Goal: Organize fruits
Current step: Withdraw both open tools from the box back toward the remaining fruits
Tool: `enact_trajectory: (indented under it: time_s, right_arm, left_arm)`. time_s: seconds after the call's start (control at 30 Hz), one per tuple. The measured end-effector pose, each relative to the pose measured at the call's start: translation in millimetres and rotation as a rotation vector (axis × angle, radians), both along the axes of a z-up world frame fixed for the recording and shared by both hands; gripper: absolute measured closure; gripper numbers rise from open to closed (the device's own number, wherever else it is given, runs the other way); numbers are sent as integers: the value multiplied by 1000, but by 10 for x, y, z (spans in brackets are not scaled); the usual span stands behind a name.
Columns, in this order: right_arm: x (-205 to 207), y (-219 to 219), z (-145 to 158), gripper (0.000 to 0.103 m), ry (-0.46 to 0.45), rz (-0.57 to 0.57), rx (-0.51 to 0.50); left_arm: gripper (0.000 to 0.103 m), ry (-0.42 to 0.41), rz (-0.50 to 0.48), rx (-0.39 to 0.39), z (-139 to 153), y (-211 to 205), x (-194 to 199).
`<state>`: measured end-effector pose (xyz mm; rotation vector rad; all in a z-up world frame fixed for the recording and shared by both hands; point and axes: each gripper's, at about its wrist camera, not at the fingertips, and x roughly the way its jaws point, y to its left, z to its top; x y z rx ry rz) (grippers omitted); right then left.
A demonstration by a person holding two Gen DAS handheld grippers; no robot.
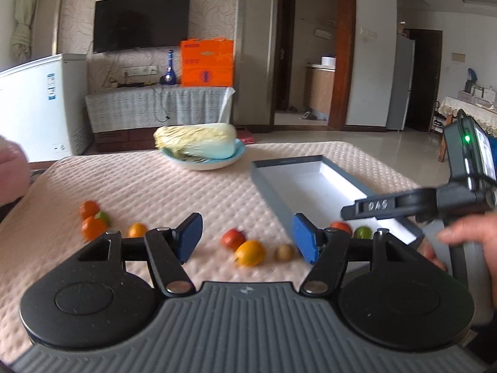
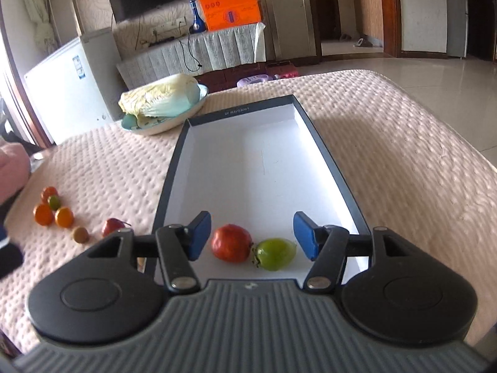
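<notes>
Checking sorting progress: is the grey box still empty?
Not empty. The grey box holds a red fruit and a green fruit at its near end; the rest is bare.

We see the grey-rimmed white cardboard tray [image 2: 264, 161] mostly bare beyond a red fruit [image 2: 231, 243] and green fruit [image 2: 275, 254]; the cabbage bowl [image 2: 161, 126] blocks its far-left corner.

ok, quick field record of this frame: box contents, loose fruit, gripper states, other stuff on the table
box: red fruit and green fruit, touching, at its near end
loose fruit: seven on the quilted cover, left of the box
left gripper: open, nothing between its fingers
right gripper: open, both boxed fruits between its fingers, neither gripped
other: cabbage on a plate
</notes>
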<state>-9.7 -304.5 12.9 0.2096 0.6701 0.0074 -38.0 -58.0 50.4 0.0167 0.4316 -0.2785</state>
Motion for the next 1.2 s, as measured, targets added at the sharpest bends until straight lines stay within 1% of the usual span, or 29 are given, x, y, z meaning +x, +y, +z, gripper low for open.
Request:
enact_trajectory:
  time_s: [0.07, 0.17, 0.3, 0.43, 0.63, 0.77, 0.83, 1.03, 1.1, 1.13, 1.17, 1.2]
  right_arm:
    - [5, -5, -10, 42, 10, -8, 4]
    - [-23, -6, 26, 42, -13, -17, 5]
    - [-42, -30, 43, 42, -26, -44, 18]
    - [-116, -12, 100, 42, -69, -44, 19]
    - [-305, 204, 246, 42, -169, 32, -46]
    - [-395, 472, 285, 42, -198, 122, -89]
    - [-416, 612, 271, 42, -198, 164, -119]
    - [-396, 855, 177, 43, -154, 270, -86]
    - [-399, 925, 132, 51, -138, 303, -109]
    - [-414, 940, 111, 59, -124, 317, -117]
    - [-401, 947, 88, 61, -106, 328, -118]
    - [-391, 938, 72, 61, -96, 332, -114]
  left_arm:
    - [34, 0, 11, 9, -13, 77, -106]
    - [34, -4, 27, 30, -37, 167, -204]
    - [34, -4, 61, 50, -64, 290, -221]
    - [34, 14, 110, 40, -96, 441, -178]
    - [34, 24, 145, 20, -111, 574, -95]
    - [34, 32, 156, 23, -126, 608, -37]
    - [34, 37, 161, 22, -131, 626, -16]
    - [34, 44, 164, 27, -152, 646, 36]
    - [34, 52, 164, 30, -168, 642, 66]
    - [34, 56, 164, 30, -177, 641, 85]
    - [34, 58, 165, 32, -186, 640, 104]
    - [34, 61, 166, 34, -192, 637, 121]
